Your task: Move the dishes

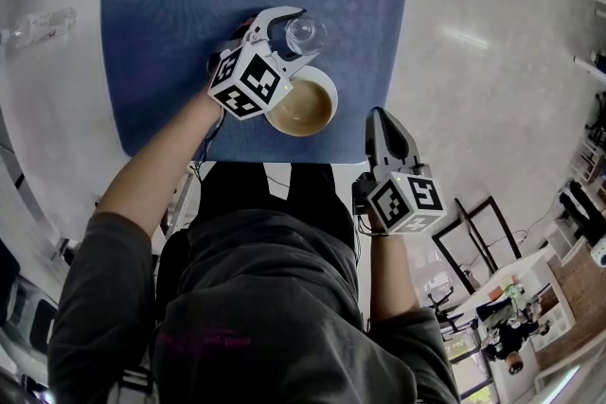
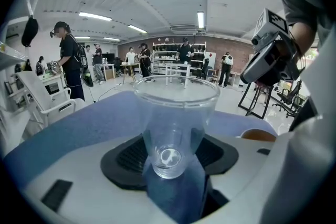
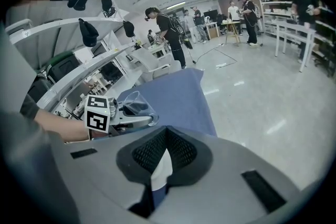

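Here's the pick-up stage of moving the dishes. The left hand-held gripper [image 1: 295, 38] is out over the blue fabric mat [image 1: 189, 14], and the clear drinking glass [image 2: 176, 113] stands upright right between its jaws. The dark ribbed pads look to be pressed on the lower wall either side, so I'd call that a grip, taken low on the glass. The glass sits towards the near edge of the mat, with the cream ceramic bowl with a brown inside [image 1: 308, 109] just beside it, on its near-right side.

The next move wants a straight lift, keeping the glass upright. It's smooth and held near its base, so a tilt could let it slip or knock the bowl.

The bare left forearm reaches from the near left across the white worktop [image 1: 47, 61], its gripper angled downward. The right hand-held gripper [image 1: 383, 126] hangs by the body, off the mat's near-right corner. Its jaws are closed tip to tip with nothing in them, and it points downward too.
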`<state>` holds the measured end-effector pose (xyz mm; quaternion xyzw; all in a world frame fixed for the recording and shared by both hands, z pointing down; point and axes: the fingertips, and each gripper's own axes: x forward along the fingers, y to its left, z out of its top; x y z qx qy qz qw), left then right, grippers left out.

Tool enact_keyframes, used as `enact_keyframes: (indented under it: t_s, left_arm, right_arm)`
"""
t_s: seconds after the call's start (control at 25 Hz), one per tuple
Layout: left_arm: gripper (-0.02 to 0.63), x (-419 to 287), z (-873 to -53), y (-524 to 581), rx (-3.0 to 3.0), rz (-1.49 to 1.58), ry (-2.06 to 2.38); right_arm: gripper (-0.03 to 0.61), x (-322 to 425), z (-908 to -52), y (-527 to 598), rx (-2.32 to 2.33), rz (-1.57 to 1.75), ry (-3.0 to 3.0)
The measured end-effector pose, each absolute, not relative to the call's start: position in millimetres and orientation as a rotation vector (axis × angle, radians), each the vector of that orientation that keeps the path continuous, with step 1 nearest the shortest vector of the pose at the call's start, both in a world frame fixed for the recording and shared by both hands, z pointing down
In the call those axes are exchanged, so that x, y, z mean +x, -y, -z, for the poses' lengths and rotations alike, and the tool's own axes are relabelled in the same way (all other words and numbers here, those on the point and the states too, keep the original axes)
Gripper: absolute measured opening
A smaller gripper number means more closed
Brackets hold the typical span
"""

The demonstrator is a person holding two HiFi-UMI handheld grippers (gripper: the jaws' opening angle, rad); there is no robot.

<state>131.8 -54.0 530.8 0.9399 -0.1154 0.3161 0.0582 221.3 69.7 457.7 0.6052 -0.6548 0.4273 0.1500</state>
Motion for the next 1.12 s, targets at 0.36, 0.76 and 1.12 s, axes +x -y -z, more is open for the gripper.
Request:
enact_keyframes:
  t_s: [0.36,0.76,1.12]
  left_arm:
    - [0.272,126,-521,58,2.849,-0.982,0.383]
    - [0.272,119,-475,69,2.873,-0.970,0.501]
    - [0.272,108,-424,67,2.855,-0.957,0.688]
  right_arm:
    - [0.003,226,-451,-66,1.736,-1.213,1.908]
    - [0.003,228,-428,-48,1.689,-1.171,2.009]
    - [0.003,230,-400,-30,1.584,-1.115,2.152]
